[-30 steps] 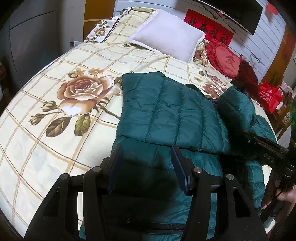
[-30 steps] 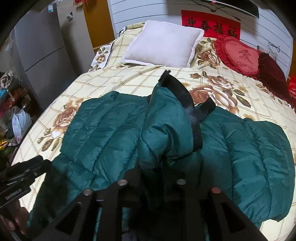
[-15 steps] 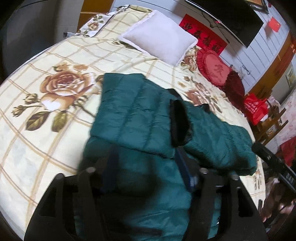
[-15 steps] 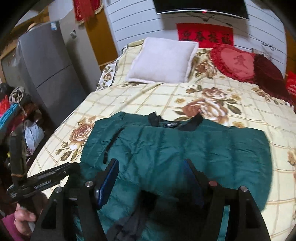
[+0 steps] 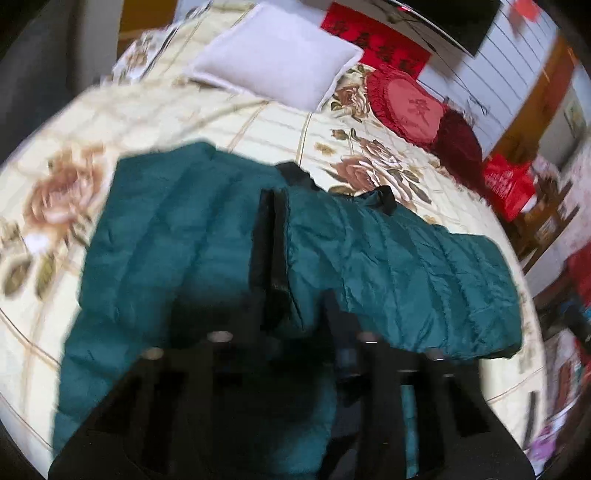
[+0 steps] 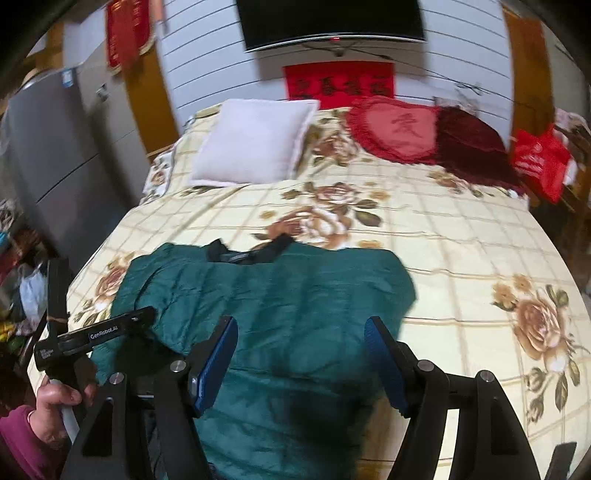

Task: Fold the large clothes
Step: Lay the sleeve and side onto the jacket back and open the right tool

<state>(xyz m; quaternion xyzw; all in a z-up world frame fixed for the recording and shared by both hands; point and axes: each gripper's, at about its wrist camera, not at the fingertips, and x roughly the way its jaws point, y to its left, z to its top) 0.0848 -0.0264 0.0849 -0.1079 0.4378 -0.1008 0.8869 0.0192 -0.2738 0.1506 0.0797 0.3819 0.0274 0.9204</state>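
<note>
Left wrist view is blurring badly: a green puffer jacket [image 5: 177, 236] is lying across the floral bedspread [image 5: 266, 125], w/ its right sleeve [image 5: 399, 273] folded over the body, black cuff [image 5: 271, 254] sitting near the middle. The left gripper [image 5: 291, 332] is sitting low over the jacket's near part, jaws narrow & closing; the cuff end of the sleeve is dropping between the fingers, but whether the pads are pressing on it I can't tell, too dark & smeared.

Right wrist view is showing the right gripper [image 6: 301, 363] hanging over the jacket's lower half, jaws standing wide, blue pads [image 6: 218, 360] clear of the fabric, nothing gripped. The black collar [image 6: 251, 253] is lying at the jacket's far edge. At lower left a hand [image 6: 55, 400] in a magenta sleeve [image 6: 18, 446] is gripping the left gripper's handle.

Further back, a white pillow [image 6: 255, 142] is resting beside a red heart cushion [image 6: 395, 129] & a dark red cushion [image 6: 472, 147] at the bed's head. A red bag [image 6: 539, 162] is sitting off the bed's right side, a TV [image 6: 332, 22] hanging on the wall above.
</note>
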